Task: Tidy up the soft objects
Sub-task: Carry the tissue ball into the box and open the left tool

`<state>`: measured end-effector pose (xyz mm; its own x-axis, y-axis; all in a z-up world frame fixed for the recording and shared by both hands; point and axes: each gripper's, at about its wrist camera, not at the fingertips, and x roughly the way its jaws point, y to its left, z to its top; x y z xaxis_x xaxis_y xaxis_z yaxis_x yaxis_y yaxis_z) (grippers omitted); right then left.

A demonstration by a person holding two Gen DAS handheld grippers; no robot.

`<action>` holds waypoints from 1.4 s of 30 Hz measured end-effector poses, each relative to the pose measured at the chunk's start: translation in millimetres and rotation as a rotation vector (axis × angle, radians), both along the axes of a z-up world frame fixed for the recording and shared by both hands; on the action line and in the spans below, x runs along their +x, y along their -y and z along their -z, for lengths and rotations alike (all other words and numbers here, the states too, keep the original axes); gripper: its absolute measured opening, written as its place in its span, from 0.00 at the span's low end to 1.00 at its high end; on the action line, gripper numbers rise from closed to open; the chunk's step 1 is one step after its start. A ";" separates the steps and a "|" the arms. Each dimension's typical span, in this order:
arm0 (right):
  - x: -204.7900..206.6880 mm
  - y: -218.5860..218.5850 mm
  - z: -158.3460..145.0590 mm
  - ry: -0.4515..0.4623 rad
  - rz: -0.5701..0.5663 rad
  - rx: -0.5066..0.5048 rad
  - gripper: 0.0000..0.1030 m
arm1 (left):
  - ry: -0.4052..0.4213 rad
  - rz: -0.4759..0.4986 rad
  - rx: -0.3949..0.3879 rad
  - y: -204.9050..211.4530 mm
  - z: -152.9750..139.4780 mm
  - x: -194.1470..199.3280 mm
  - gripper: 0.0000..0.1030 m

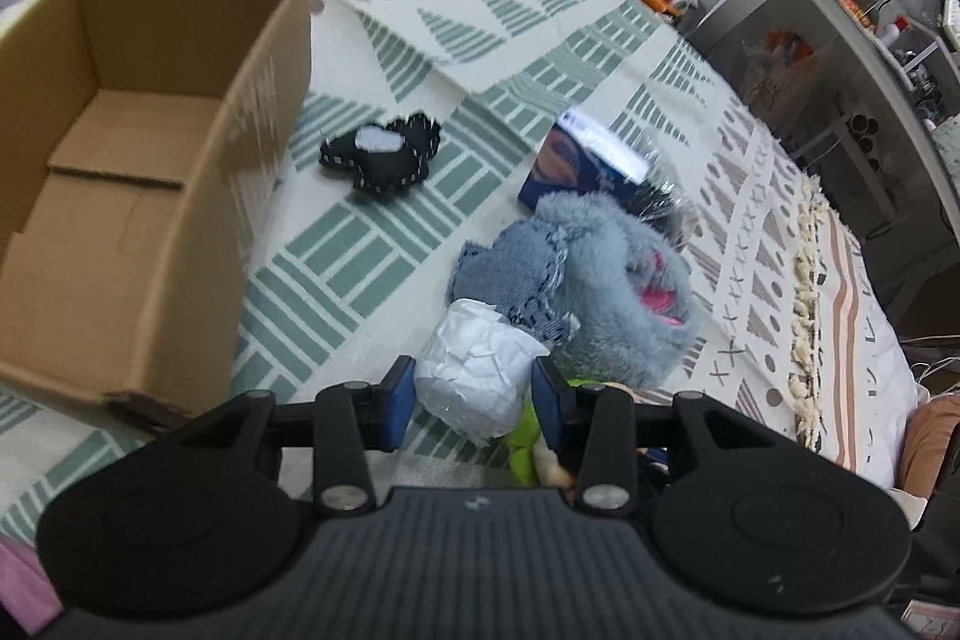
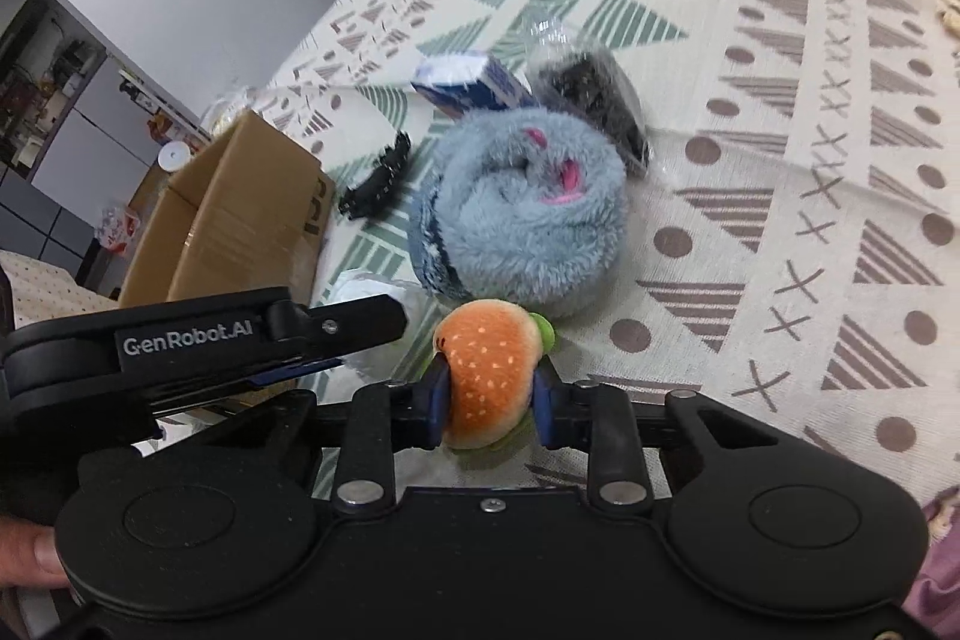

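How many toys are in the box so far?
None yet: the box looks empty. In hand: the left hand-held gripper holds a white paper ball, and the right hand-held gripper holds a burger toy. Still left on the cloth: the blue plush and the black toy.

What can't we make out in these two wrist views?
- Blue box: label unreadable, blurred and glared in both views.
- Dark packet: contents unclear under shiny wrap; in the left view mostly hidden behind the grey plush toy.
- Cardboard box: near corner cut off by the left view's edge.
- Burger toy: underside hidden by the right gripper.
- White wad: material unclear, held in the left gripper.
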<state>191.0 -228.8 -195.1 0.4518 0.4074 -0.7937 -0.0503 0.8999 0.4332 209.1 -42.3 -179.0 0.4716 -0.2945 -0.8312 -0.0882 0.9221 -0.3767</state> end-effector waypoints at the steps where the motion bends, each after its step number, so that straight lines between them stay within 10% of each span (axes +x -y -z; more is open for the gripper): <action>1: -3.2 1.3 -3.6 0.011 0.004 0.004 0.26 | 0.013 -0.001 0.001 -1.5 -4.0 -2.3 0.39; 42: -23.8 -67.0 -90.7 0.220 0.059 -0.034 0.26 | 0.180 -0.065 0.033 -91.5 -66.8 -35.3 0.39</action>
<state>167.2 -161.9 -104.4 0.6379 0.3493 -0.6864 -0.0866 0.9181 0.3868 173.8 49.2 -112.2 0.6307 -0.2326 -0.7403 -0.0815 0.9289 -0.3613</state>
